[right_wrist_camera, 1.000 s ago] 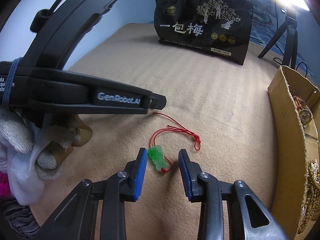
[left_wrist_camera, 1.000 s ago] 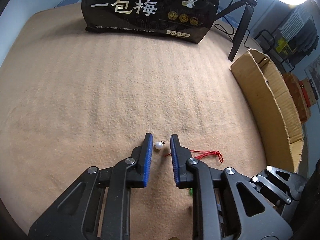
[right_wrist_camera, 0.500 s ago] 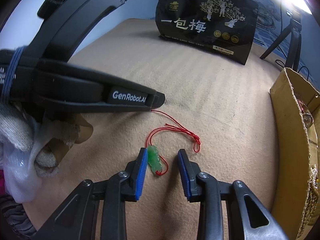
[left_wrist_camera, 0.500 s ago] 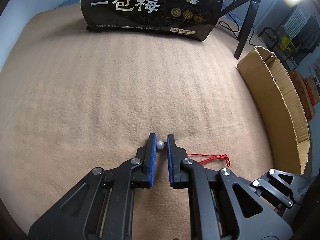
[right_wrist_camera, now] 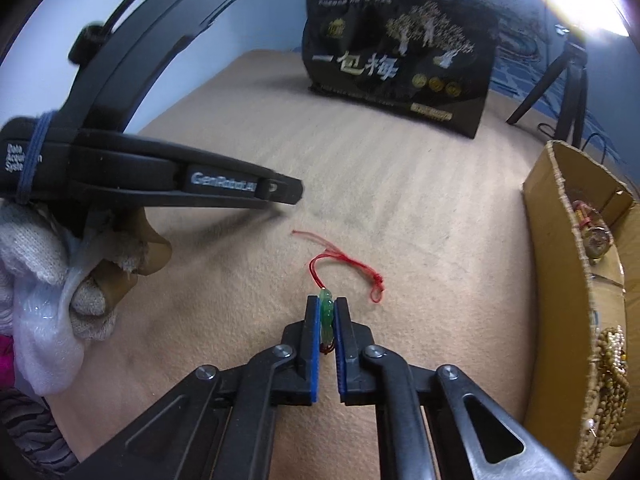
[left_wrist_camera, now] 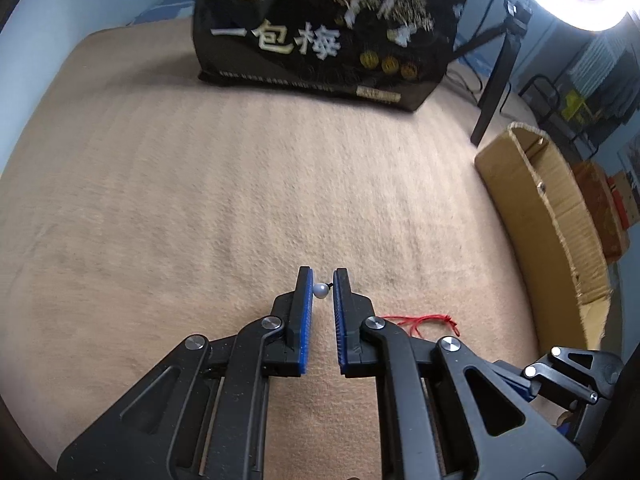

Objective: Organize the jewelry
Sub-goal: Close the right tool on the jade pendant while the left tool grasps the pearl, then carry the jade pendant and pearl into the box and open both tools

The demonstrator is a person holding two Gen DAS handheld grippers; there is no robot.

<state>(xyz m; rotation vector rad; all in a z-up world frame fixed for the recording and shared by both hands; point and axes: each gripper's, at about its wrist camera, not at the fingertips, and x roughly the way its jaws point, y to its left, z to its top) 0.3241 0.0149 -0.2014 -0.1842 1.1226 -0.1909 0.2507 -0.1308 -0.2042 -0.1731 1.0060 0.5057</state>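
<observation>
Left gripper (left_wrist_camera: 322, 278) clamped on white pearl bead (left_wrist_camera: 320, 290), small dark stub on bead's right side, pinched near blue pad tips above tan blanket (left_wrist_camera: 200, 200)

Right gripper (right_wrist_camera: 326, 304) closed on green jade pendant (right_wrist_camera: 327, 314), pendant upright between blue pads; red cord (right_wrist_camera: 352, 266) trailing from pendant top across blanket, knot end lying right of tips

Cardboard box (right_wrist_camera: 560, 280) at right edge, beaded jewelry (right_wrist_camera: 608, 380) inside

Black snack bag (left_wrist_camera: 320, 36) standing at far edge of blanket, tripod (left_wrist_camera: 496, 80) beside it
</observation>
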